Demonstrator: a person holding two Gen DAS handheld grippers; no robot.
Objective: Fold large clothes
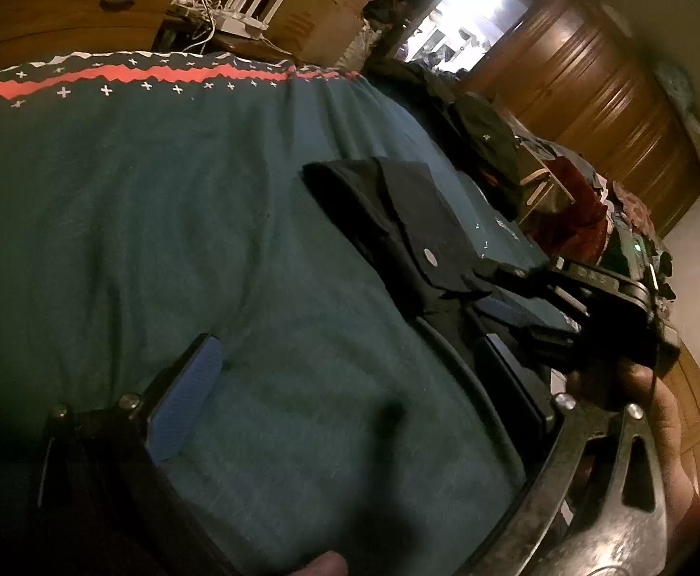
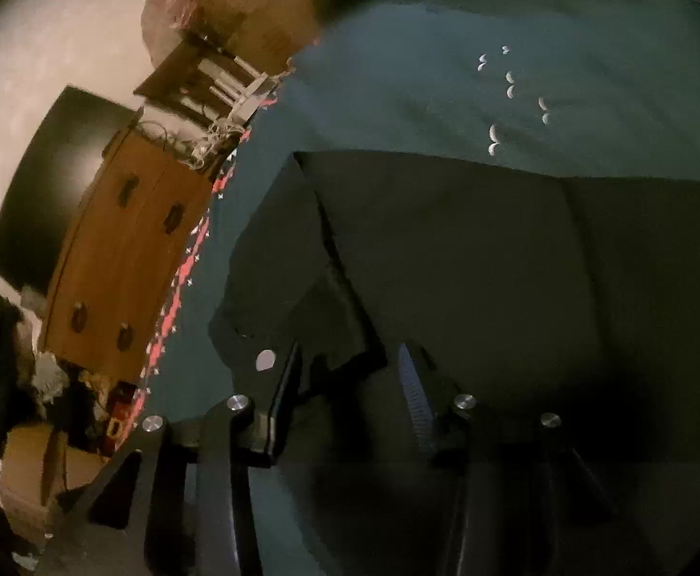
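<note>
Dark fabric, the folded garment (image 1: 398, 221), is lying on the teal bedspread (image 1: 134, 201), near the bed's side edge. Left claw (image 1: 345, 374) is hanging spread wide over bare bedspread, gripping nothing. Right claw (image 2: 345, 384) is pinching a fold of the garment (image 2: 446, 249), probably to carry the next fold across. Cluttered clothes (image 1: 575, 201) are crowding the bedside, and a wooden dresser (image 2: 124, 249) is standing past the patterned hem.
</note>
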